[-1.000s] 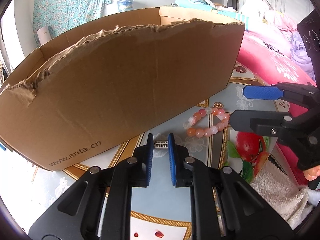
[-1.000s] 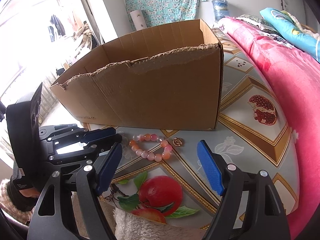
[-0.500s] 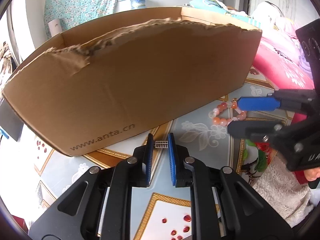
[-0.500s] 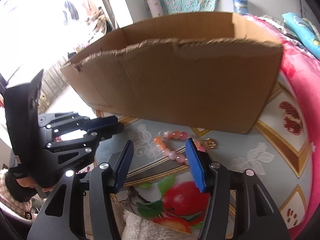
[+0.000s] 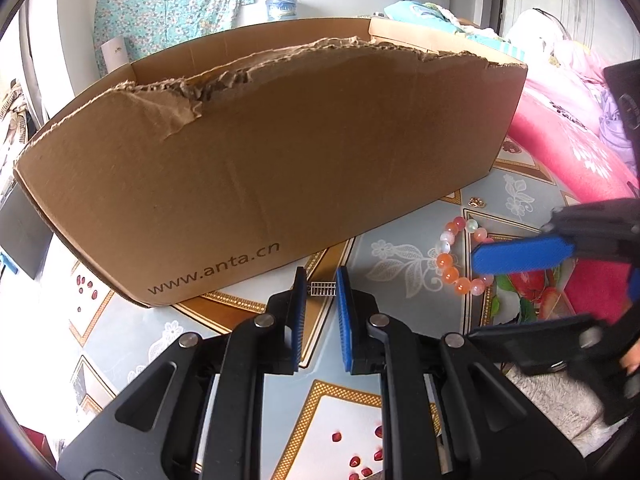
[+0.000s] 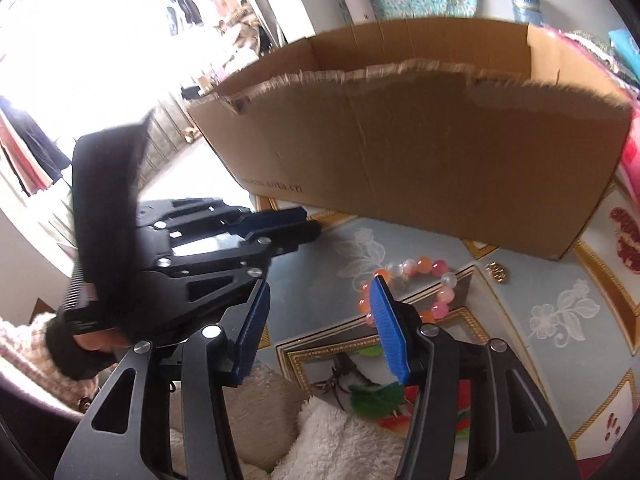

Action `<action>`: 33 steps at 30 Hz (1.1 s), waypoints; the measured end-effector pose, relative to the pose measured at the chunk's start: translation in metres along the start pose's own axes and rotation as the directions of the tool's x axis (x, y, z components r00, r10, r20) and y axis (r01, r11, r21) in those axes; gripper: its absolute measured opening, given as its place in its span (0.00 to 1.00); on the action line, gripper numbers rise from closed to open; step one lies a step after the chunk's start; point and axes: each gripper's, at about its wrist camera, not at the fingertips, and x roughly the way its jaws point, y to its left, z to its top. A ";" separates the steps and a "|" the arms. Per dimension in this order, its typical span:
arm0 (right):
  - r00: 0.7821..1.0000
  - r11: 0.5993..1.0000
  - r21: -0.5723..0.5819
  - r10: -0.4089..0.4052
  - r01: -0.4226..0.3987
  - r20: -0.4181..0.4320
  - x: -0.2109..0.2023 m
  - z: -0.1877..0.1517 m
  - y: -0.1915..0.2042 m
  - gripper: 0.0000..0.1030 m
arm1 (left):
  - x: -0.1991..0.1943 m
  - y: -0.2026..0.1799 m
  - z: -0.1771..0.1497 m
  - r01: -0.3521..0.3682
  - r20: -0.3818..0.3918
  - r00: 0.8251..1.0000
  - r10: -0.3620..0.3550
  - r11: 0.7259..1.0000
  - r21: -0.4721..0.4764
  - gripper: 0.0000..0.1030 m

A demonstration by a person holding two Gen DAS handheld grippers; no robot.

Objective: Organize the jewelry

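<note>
The cardboard box (image 5: pixel 256 176) is matt brown, its torn top edge rough and fibrous. The bead bracelet (image 5: pixel 456 256) looks glossy and smooth, like polished stone or glass. The bench (image 5: pixel 392 252) wears a shiny printed plastic cover. Each tool's pads (image 6: pixel 390 330) are ribbed blue rubber on matt black plastic.

From the left wrist we look down along close blue fingers (image 5: pixel 298 316) toward the cardboard box (image 5: pixel 280 184). From the right wrist, likewise angled, we face it (image 6: pixel 440 160) from further right. Both share the bead bracelet (image 5: pixel 456 256) (image 6: pixel 416 276).
</note>
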 end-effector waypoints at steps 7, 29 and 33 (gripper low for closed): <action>0.983 0.984 0.079 -0.168 0.162 0.074 -0.023 0.006 -0.031 0.47 | -0.001 0.001 0.000 0.002 0.005 1.000 -0.002 1.000 -0.006 0.13; 0.938 0.934 0.090 -0.345 0.346 -0.028 0.008 0.006 -0.060 0.11 | -0.002 0.001 -0.001 0.002 0.007 1.000 -0.002 1.000 -0.004 0.13; 0.949 0.939 0.140 -0.315 0.313 -0.009 0.001 0.008 -0.068 0.11 | -0.002 0.002 -0.001 0.003 0.005 1.000 -0.003 1.000 -0.002 0.13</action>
